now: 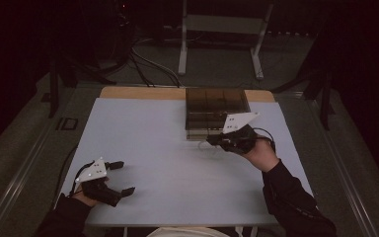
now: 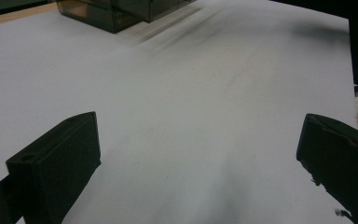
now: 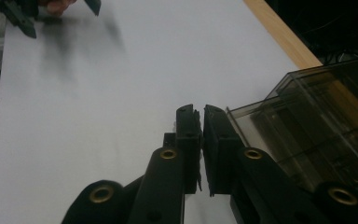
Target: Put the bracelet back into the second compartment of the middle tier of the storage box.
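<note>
In the high view we see a pale table (image 1: 177, 168) with a smoked, see-through box (image 1: 216, 112) of compartments standing at about one o'clock from the table's middle, against the far wooden edge. Our right gripper (image 1: 212, 140) sits just in front of the box's near side, at roughly two o'clock, pointing leftward across the table. We judge it is placed there to work at the box's front face, perhaps a drawer or a lid, though the dim light hides what it is. Our left gripper (image 1: 120, 177) rests at about eight o'clock, near the table's front corner and well apart from the box, with its jaws spread wide; we take it to be parked out of the way while the other hand works.

In the left gripper view the two black jaws stand far apart at the lower corners with bare table (image 2: 191, 116) between them, holding nothing. The box (image 2: 121, 11) lies far off at eleven o'clock.

In the right gripper view the jaws are drawn almost together, with only a thin slit between the pads. We cannot tell whether something thin is pinched there. The box (image 3: 317, 126) lies just beside the jaws at three o'clock, its near wall close to the right pad. The left gripper (image 3: 51, 11) shows far off at eleven o'clock.
</note>
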Demonstrator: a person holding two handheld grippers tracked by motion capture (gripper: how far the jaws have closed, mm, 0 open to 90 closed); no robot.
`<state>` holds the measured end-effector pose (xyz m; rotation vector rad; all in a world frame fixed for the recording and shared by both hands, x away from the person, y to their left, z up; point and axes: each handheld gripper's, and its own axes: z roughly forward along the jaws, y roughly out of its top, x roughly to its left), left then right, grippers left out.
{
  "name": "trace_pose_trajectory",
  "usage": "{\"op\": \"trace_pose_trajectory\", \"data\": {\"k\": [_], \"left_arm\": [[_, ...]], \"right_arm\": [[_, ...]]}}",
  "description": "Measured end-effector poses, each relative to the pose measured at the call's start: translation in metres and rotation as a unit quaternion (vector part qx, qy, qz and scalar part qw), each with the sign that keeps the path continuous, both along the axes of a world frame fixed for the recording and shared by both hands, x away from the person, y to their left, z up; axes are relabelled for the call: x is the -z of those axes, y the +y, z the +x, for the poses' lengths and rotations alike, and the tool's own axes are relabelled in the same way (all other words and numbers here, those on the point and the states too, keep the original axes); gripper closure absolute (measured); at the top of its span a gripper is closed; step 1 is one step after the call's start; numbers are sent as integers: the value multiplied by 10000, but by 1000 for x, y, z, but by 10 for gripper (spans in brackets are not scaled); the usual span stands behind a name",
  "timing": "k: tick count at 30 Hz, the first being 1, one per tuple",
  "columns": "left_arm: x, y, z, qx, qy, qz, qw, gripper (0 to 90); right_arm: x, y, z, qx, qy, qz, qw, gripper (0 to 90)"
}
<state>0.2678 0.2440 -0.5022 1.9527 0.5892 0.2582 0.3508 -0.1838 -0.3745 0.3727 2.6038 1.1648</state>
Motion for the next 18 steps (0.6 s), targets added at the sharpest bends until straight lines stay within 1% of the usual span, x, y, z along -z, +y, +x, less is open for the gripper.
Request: {"op": "trace_pose_trajectory", "data": {"k": [2, 7, 8, 9, 13, 14, 17, 18], "left_arm": [[0, 0, 0, -5, -5, 2, 10000, 10], [0, 0, 0, -1, 1, 3, 10000, 10], [0, 0, 0, -1, 1, 3, 10000, 10], [0, 0, 0, -3, 0, 5, 10000, 10], [0, 0, 0, -5, 2, 8, 10000, 10], [0, 0, 0, -11, 0, 12, 10000, 10], [0, 0, 0, -5, 1, 15, 10000, 10], [0, 0, 0, -5, 1, 15, 10000, 10]], "right_arm": [[-2, -2, 2, 53, -60, 18, 10000, 855], [-7, -7, 6, 177, -128, 76, 9997, 855], [-7, -7, 6, 177, -128, 76, 9997, 855], [-8, -9, 9, 235, -114, 121, 9996, 855], [-9, -12, 13, 334, -143, 127, 9993, 855], [-9, -15, 16, 423, -132, 156, 9989, 855], [-9, -19, 21, 518, -153, 159, 9984, 855], [-9, -19, 21, 518, -153, 159, 9984, 855]]}}
